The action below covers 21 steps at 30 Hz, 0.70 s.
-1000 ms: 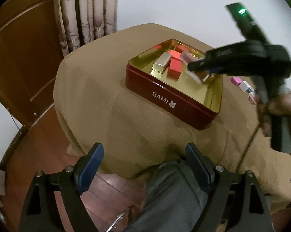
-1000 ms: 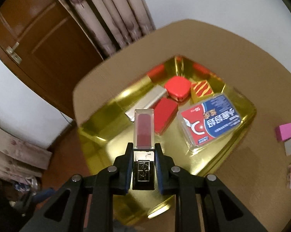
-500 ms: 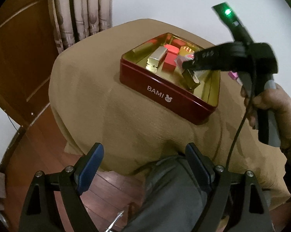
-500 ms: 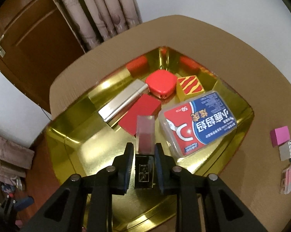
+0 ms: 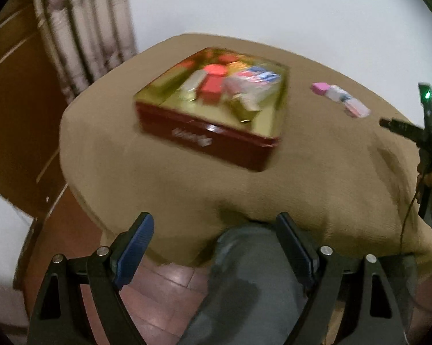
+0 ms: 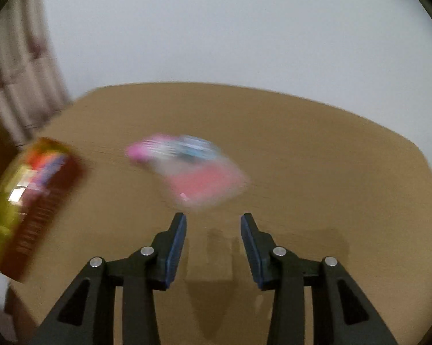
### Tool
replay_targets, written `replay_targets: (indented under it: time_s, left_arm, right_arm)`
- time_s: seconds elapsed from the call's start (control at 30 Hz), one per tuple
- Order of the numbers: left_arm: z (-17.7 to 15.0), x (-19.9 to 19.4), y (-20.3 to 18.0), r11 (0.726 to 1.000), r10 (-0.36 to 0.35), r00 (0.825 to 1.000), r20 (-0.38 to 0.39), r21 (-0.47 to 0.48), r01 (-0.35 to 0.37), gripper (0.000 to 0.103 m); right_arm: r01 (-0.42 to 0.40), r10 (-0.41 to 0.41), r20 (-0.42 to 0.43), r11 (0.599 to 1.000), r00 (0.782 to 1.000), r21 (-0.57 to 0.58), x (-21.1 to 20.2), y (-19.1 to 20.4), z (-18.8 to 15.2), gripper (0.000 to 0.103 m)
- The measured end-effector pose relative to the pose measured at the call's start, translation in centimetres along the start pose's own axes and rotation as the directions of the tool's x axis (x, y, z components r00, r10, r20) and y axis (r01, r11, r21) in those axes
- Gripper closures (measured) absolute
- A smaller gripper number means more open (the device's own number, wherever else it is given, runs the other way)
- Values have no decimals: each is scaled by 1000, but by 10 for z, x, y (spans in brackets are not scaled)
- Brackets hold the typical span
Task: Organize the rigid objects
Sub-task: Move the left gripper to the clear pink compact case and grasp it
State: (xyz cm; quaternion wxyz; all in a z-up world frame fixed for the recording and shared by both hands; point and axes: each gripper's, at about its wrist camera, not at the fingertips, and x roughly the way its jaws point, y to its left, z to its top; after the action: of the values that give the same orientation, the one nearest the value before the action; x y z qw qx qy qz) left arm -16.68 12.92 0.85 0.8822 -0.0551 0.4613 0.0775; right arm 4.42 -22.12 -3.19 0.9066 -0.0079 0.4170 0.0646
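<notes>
A red tin with a gold inside stands on the tan-covered table and holds several small boxes, among them a blue and red plastic case and the lipstick. The tin shows blurred at the left of the right wrist view. Three small items, pink, white and pale pink, lie in a row right of the tin; they are blurred just ahead of my right gripper, which is open and empty. My left gripper is open and empty, off the table's front edge.
The table has a tan cloth. A person's grey trouser leg is below the left gripper. A wooden door and a curtain stand at the left. A white wall is behind.
My right gripper let go of the lipstick in the tin, opened, and swung right to the small items. Both views are now motion-blurred.
</notes>
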Motion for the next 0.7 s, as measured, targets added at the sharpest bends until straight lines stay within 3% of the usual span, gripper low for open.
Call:
replay_targets:
  time_s: [0.13, 0.2, 0.3, 0.4, 0.47, 0.6, 0.7]
  left_arm:
    - [20, -5, -42, 989, -101, 995, 16, 110, 99, 20]
    - [35, -3, -69, 968, -170, 985, 16, 189, 164, 20]
    - [67, 5, -116, 912, -284, 959, 17, 314, 265, 20]
    - [99, 22, -166, 842, -338, 941, 18, 452, 294, 20]
    - [121, 41, -195, 811, -355, 935, 4, 499, 305, 20]
    - [157, 83, -233, 767, -381, 921, -81, 528, 364, 20]
    - [174, 107, -255, 760, -375, 919, -122, 527, 380, 20]
  right_arm:
    - [163, -162, -15, 984, 987, 70, 0, -83, -18, 63]
    - [184, -183, -15, 976, 983, 116, -3, -110, -26, 63]
    - [178, -179, -9, 969, 984, 173, -2, -133, -38, 63]
    - [125, -127, -7, 966, 992, 225, 2, -149, -45, 62]
    - [105, -113, 17, 963, 993, 249, -1, -155, -47, 51]
    - [64, -74, 29, 965, 997, 254, 1, -157, -46, 48]
    - [24, -36, 37, 963, 999, 268, 2, -166, -48, 48]
